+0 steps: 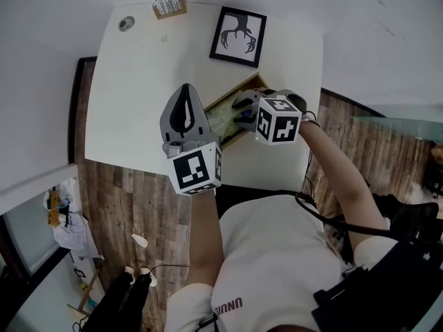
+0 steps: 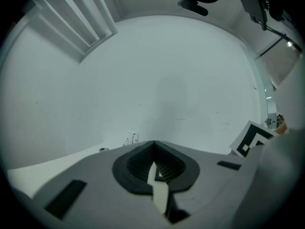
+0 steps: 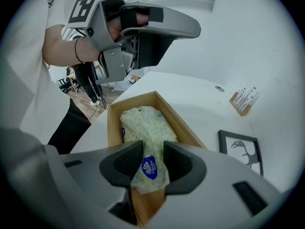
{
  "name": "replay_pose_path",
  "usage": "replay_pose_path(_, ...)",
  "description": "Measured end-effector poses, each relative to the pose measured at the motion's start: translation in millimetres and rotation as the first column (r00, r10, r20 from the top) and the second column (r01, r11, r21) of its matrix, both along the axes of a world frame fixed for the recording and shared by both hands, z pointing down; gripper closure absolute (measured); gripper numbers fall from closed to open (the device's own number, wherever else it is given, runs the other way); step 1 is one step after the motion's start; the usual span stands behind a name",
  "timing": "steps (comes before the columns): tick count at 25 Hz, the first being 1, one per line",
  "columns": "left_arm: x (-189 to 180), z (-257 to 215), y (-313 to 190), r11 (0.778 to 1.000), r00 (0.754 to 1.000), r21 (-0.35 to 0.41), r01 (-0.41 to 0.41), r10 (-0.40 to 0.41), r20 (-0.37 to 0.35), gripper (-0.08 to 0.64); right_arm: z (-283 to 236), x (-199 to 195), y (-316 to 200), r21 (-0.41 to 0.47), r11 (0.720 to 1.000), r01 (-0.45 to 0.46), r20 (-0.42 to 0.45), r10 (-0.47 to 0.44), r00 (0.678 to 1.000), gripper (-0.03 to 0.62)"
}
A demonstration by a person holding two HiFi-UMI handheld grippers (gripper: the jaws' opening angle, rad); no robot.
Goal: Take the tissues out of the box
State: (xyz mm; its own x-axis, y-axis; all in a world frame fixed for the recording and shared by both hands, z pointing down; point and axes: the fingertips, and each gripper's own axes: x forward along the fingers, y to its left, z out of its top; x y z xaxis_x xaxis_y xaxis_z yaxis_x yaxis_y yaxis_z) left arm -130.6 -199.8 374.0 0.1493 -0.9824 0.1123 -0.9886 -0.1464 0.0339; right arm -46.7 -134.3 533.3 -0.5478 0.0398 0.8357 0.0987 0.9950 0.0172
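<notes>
A shallow wooden box lies on the white table; in the right gripper view the box holds a soft pack of tissues, pale yellow with a blue logo. My right gripper reaches into the box from its near end, and its pads pinch the near part of the pack. In the head view the right gripper hides most of the box. My left gripper hangs above the table just left of the box, apart from it. Its jaws are shut with nothing between them and point at a bare wall.
A framed black-and-white picture lies behind the box. A small wooden holder stands at the table's far edge, near a round grommet. Wood floor runs along the table's left and near sides.
</notes>
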Motion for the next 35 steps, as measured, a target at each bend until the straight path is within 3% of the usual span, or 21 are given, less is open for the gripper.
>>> replay_pose_path(16,-4.4,-4.7,5.4,1.000,1.000,0.006,0.001,-0.001,0.014,0.548,-2.8,0.3,7.3,0.064,0.998,0.022,-0.017,-0.021,1.000,0.537)
replay_pose_path(35,-18.3,-12.9,17.2,0.998,0.998,0.026,0.054,-0.055,0.019,0.548,-36.2,1.2,6.1,0.158,0.987,0.042,0.014,-0.045,0.999,0.551)
